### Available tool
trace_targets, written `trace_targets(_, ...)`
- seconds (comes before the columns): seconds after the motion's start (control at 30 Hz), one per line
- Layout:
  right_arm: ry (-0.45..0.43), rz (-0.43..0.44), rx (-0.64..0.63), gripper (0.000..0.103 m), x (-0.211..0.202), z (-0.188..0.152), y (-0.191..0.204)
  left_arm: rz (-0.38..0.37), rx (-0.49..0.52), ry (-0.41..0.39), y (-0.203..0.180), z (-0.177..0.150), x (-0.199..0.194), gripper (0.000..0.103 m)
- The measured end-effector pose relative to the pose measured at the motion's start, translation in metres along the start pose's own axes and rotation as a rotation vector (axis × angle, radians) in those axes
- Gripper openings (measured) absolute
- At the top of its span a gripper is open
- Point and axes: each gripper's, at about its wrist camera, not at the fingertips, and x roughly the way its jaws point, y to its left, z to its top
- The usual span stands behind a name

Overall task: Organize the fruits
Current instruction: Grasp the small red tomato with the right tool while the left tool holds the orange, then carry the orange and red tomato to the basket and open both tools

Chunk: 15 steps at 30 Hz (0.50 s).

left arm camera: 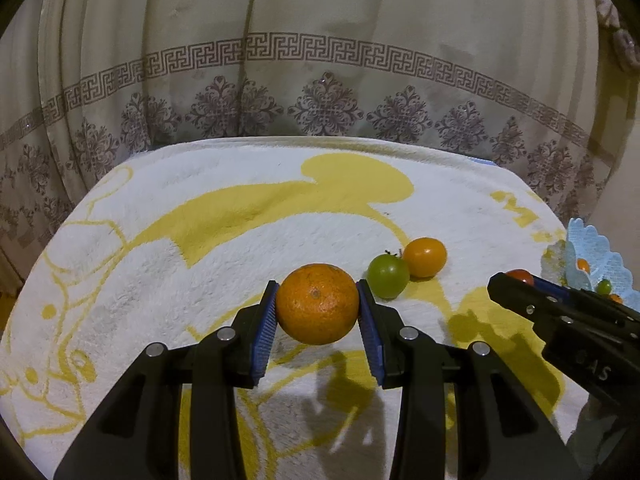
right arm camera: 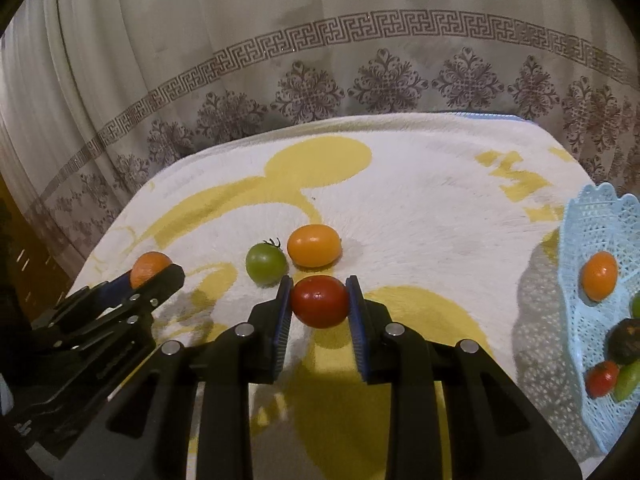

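Left gripper [left arm camera: 317,304] clamped on a dimpled orange mandarin [left arm camera: 317,303], lifted over the white-and-yellow towel [left arm camera: 240,248]. Right gripper [right arm camera: 319,300] clamped on a glossy red tomato [right arm camera: 319,301]. Green tomato [right arm camera: 265,263] touching orange tomato [right arm camera: 314,246] on towel; pale-blue lattice basket [right arm camera: 592,216] at right.

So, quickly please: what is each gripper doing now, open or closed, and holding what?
Left gripper: closed on the orange.
Right gripper: closed on the red tomato.
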Motion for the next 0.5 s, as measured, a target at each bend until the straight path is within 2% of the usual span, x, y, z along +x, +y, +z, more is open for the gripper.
trace_targets(0.5, -0.063, 0.001, 0.036, 0.028, -0.050, -0.012, -0.009, -0.087, 0.045, -0.028, -0.025, 0.000, -0.021, 0.039)
